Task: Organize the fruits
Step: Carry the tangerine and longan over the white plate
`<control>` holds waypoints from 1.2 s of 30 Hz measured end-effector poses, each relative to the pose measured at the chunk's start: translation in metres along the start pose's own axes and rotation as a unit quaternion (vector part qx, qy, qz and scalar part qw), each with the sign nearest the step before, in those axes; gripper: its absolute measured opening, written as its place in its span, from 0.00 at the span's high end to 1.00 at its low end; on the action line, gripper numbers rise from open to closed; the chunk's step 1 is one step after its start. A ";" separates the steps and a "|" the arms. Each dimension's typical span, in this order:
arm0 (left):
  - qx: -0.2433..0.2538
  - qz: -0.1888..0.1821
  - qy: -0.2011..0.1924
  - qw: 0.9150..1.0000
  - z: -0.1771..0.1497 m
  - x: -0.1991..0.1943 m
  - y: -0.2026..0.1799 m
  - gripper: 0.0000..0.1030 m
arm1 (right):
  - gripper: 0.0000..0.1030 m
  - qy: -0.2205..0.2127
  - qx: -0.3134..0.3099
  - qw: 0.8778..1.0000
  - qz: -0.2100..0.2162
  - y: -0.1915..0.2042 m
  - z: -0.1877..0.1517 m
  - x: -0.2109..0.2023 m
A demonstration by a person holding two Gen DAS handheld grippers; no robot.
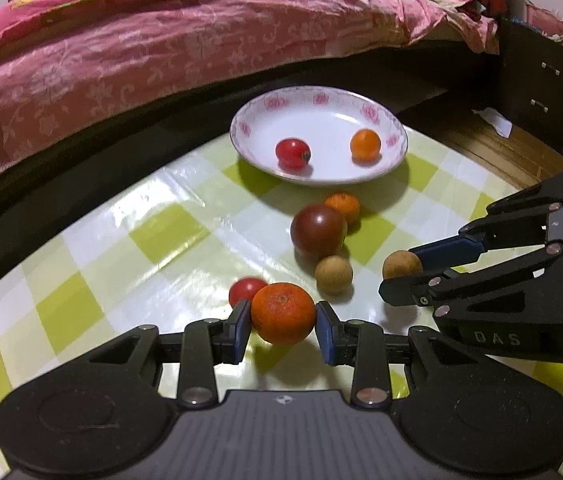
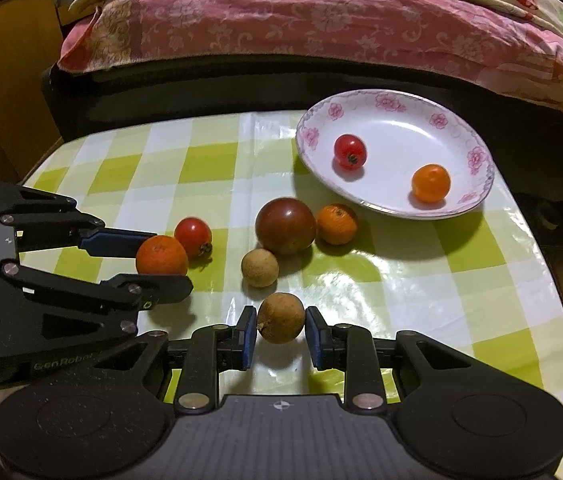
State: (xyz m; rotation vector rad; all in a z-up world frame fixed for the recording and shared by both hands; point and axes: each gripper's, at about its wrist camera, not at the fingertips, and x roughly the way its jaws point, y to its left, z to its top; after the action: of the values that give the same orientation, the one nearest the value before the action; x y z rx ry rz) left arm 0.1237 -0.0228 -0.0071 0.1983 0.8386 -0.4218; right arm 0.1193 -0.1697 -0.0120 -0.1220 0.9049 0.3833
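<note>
A white plate with pink flowers (image 1: 361, 100) (image 2: 477, 196) holds a cherry tomato (image 1: 292, 153) (image 2: 350, 151) and a small orange (image 1: 365, 144) (image 2: 431, 183). My left gripper (image 1: 282, 326) (image 2: 161, 258) is shut on a mandarin (image 1: 282, 312) (image 2: 160, 255). My right gripper (image 2: 280, 334) (image 1: 403, 276) is shut on a brown longan (image 2: 280, 317) (image 1: 401, 265). On the checked cloth lie a red tomato (image 1: 244, 290) (image 2: 192, 236), a dark tomato (image 1: 317, 229) (image 2: 285, 225), another mandarin (image 1: 343, 205) (image 2: 337, 224) and a second longan (image 1: 333, 275) (image 2: 260, 268).
The table (image 1: 121, 248) has a glossy green and white checked cloth. A bed with a pink quilt (image 1: 161, 40) (image 2: 301, 20) runs along the far side. A dark nightstand (image 1: 545, 76) stands at the right; a wooden cabinet (image 2: 1, 80) at the left.
</note>
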 end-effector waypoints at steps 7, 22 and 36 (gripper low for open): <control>-0.016 -0.008 -0.017 1.000 0.022 0.003 0.000 0.59 | 0.79 -0.021 0.018 1.000 -0.005 -0.012 0.012 -0.009; -0.016 -0.009 -0.050 0.999 0.085 0.046 -0.011 0.59 | 0.78 -0.055 0.078 0.995 -0.026 -0.069 0.049 0.001; -0.006 -0.004 -0.038 0.999 0.095 0.081 -0.007 0.60 | 0.78 -0.049 0.051 0.997 -0.034 -0.091 0.065 0.037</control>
State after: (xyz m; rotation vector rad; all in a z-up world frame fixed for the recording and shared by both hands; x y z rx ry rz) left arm 0.2327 -0.0840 -0.0062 0.1672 0.7683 -0.4299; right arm 0.2226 -0.2270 -0.0058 -0.0411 0.8203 0.2767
